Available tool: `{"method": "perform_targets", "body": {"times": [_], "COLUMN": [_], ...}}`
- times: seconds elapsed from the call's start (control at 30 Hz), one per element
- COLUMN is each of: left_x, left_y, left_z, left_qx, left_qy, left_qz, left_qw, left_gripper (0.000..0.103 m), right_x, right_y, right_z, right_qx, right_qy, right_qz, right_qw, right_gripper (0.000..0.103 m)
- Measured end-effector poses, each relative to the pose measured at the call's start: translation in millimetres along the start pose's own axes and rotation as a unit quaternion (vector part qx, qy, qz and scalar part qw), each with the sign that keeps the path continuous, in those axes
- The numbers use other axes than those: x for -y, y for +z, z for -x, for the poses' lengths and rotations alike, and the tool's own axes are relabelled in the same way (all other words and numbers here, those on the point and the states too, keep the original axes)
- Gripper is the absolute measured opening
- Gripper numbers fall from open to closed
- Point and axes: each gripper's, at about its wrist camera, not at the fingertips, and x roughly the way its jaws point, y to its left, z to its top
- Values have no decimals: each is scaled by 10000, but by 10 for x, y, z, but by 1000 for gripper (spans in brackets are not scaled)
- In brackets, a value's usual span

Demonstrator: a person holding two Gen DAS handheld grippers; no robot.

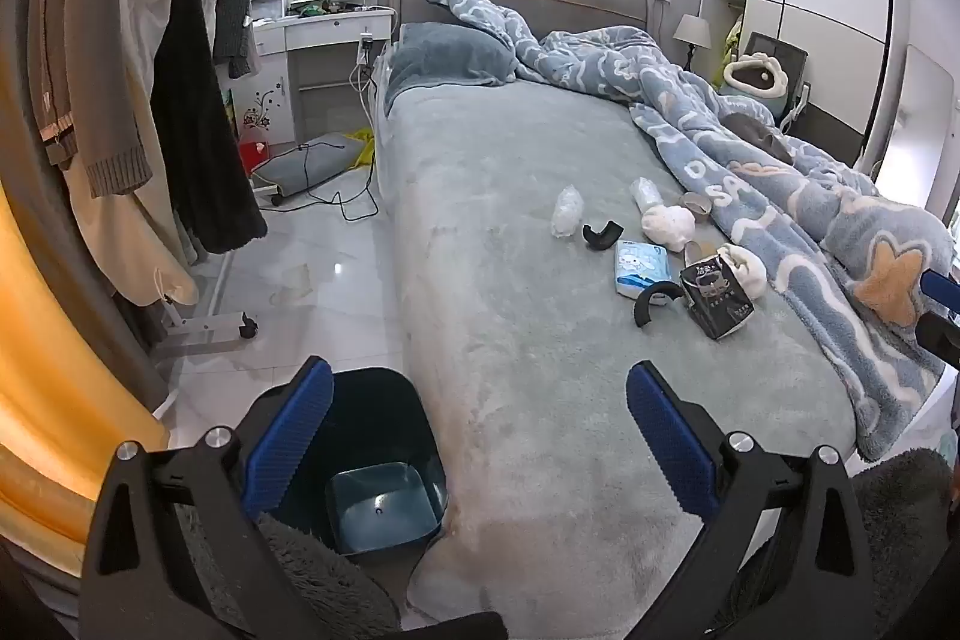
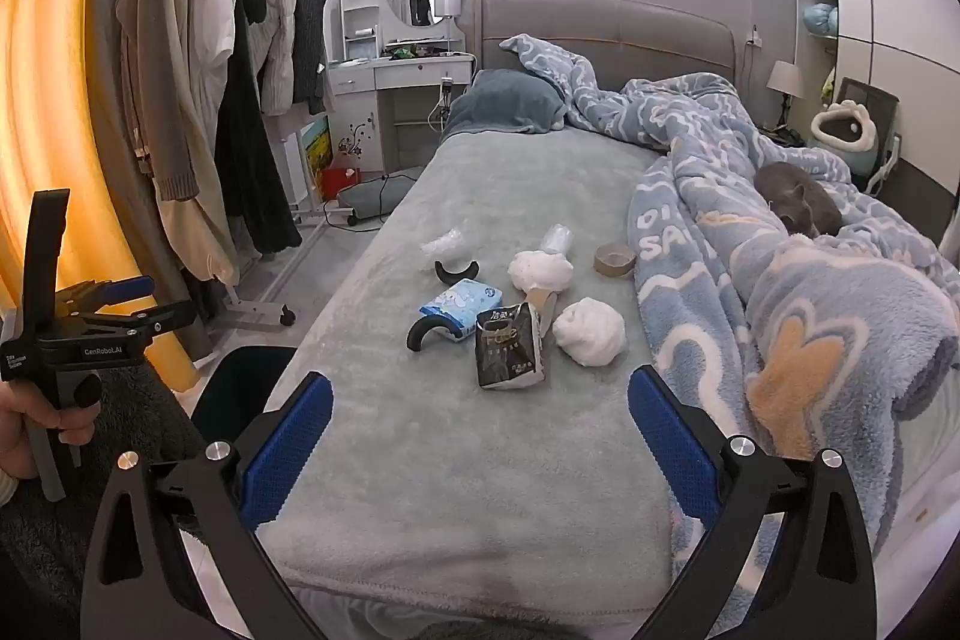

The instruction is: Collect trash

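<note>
Trash lies on the grey bed (image 1: 510,316) (image 2: 480,448): a black tissue pack (image 1: 717,301) (image 2: 510,349), a blue tissue pack (image 1: 642,268) (image 2: 461,307), two white paper wads (image 2: 589,331) (image 2: 540,269), crumpled clear plastic (image 1: 567,209) (image 2: 443,242), a tape roll (image 2: 614,258) and two black curved pieces (image 1: 601,235) (image 2: 429,331). A dark bin (image 1: 372,466) stands on the floor by the bed's corner. My left gripper (image 1: 480,454) is open and empty above the bin and bed edge. My right gripper (image 2: 480,454) is open and empty, short of the trash.
A blue patterned duvet (image 2: 780,280) covers the bed's right side, with a grey cat (image 2: 798,205) lying on it. A clothes rack (image 2: 228,112) on wheels stands left of the bed. A dressing table (image 2: 408,76) and a wardrobe (image 1: 804,28) stand at the back.
</note>
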Motion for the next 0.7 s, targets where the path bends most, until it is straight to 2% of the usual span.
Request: {"method": "perform_targets", "body": {"times": [0.7], "left_x": [-2], "left_y": [0], "left_z": [0], "left_qx": [-4], "left_qy": [-7], "left_qz": [14], "left_qw": [10000], "left_gripper": [100], "right_x": [9], "right_y": [8], "right_z": [4], "right_qx": [-9], "right_qy": [1], "right_qz": [-5], "right_qw": [10000], "right_gripper": [100]}}
